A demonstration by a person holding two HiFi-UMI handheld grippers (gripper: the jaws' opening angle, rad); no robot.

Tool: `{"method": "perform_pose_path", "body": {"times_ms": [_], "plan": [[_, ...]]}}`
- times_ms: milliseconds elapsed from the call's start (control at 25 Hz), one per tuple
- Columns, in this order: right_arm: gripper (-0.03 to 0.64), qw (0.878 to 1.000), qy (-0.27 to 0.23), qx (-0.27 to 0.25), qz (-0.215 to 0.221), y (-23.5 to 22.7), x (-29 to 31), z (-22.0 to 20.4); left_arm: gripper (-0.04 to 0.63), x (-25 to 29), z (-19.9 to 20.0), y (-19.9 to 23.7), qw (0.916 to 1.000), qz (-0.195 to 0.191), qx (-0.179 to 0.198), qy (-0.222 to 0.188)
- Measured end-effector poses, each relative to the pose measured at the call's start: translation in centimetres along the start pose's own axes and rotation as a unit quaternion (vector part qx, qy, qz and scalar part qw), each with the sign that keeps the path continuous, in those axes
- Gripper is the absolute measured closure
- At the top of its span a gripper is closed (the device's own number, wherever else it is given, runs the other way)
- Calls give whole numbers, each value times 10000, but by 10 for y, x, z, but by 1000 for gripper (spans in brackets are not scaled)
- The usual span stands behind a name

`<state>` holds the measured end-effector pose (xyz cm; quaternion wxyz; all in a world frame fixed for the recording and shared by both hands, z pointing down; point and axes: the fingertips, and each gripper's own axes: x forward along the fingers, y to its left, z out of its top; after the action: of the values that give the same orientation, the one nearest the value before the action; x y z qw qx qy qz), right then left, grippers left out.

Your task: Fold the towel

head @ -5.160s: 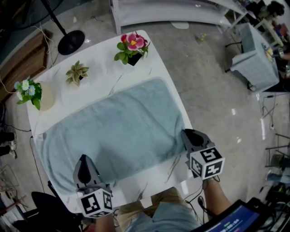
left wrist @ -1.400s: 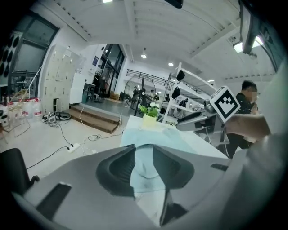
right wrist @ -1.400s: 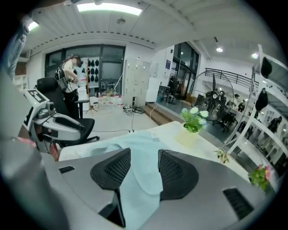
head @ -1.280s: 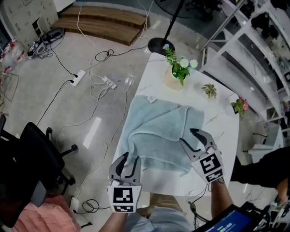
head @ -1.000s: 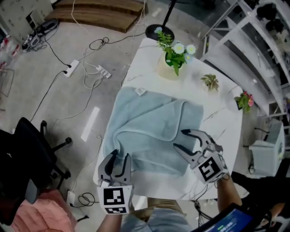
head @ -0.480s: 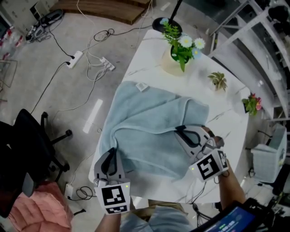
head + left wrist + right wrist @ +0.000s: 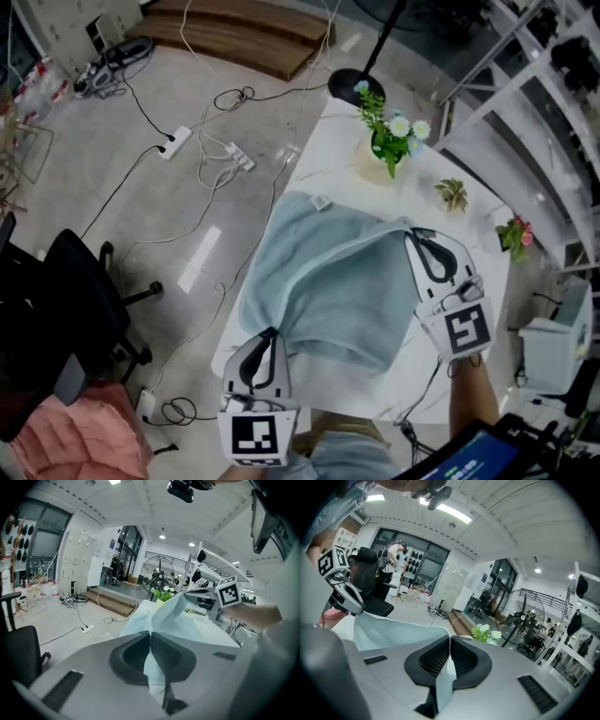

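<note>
A light blue towel (image 7: 337, 291) lies on the white table (image 7: 323, 155), its near edge lifted and stretched between both grippers. My left gripper (image 7: 273, 332) holds the near-left corner at the table's front; its jaws are closing, and the cloth (image 7: 164, 616) is pinched between the pads (image 7: 161, 653). My right gripper (image 7: 412, 234) is shut on the other corner, raised over the towel's right side. In the right gripper view a strip of towel (image 7: 389, 630) runs from the jaws toward the left gripper.
A vase of white flowers (image 7: 389, 141), a small succulent (image 7: 454, 194) and a pink flower pot (image 7: 516, 234) stand along the table's far side. Beyond are a fan base (image 7: 352, 84), floor cables with power strips (image 7: 225, 150) and a black office chair (image 7: 66, 300).
Both grippers went from open beside the towel to shut on its corners. They then rose, the right one swinging farther over the table, lifting the towel's edge.
</note>
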<state>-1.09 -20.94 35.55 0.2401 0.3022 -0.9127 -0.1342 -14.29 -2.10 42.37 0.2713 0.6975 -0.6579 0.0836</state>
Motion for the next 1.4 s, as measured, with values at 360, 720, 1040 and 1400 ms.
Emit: {"method": "perform_pose_path", "body": {"times_ms": [360, 720, 1040, 1400], "plan": [[589, 9948, 673, -662, 380, 6, -15, 34, 578, -15, 14, -12, 9985, -531, -2, -155], [591, 9859, 612, -1038, 1156, 11, 59, 65, 578, -29, 16, -9, 9983, -424, -339, -223], [589, 9731, 776, -966, 1941, 35, 133, 26, 578, -23, -10, 20, 9965, -28, -837, 49], [588, 9654, 763, -633, 2413, 68, 190, -2, 578, -14, -27, 46, 9932, 179, -1090, 355]]}}
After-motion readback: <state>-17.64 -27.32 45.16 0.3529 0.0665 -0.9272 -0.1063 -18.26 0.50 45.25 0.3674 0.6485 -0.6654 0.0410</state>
